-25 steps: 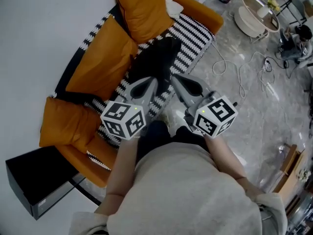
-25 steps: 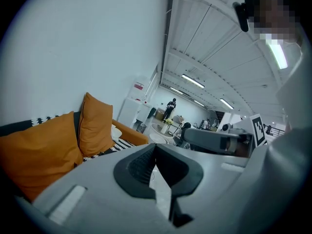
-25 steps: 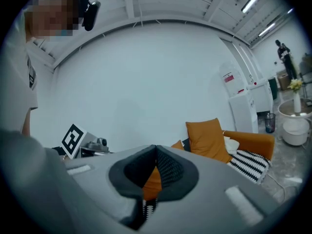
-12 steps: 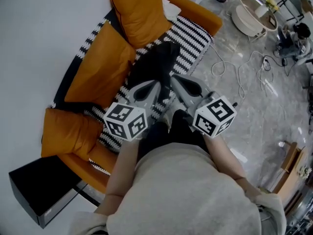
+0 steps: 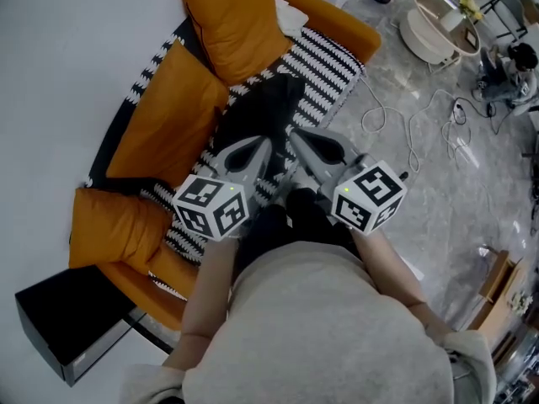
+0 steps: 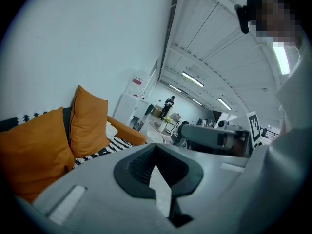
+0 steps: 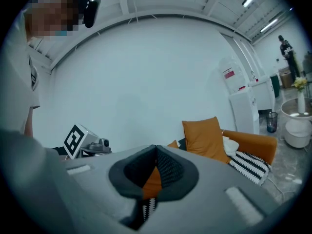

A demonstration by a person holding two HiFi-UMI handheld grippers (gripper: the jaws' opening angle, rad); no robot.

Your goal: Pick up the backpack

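1. Currently the step in hand looks like the approach: nothing is held yet. The backpack (image 5: 265,108), a dark shape, lies on the striped throw (image 5: 327,61) of the orange sofa (image 5: 341,22), just above the centre of the head view.
2. The left gripper (image 5: 264,144) sits at the middle of the head view with its jaws together and nothing between them. Its own view looks out past the orange cushions (image 6: 87,121) and does not show the bag.
3. The right gripper (image 5: 298,137) is just beside it, to the right. Its jaws also meet at the tips and are empty, with only sofa cloth seen beyond them in its own view.
4. Both tips point toward the lower end of the backpack and overlap it in the head view. Whether either one touches it cannot be told from there.
5. The next move probably calls for at least one gripper's jaws to part, since closed tips cannot take a strap or handle.
6. No top handle or strap can be made out on the dark fabric, so a hold has to be found first, perhaps a fold of the bag.
7. After that comes closing on that hold and lifting clear of the sofa.
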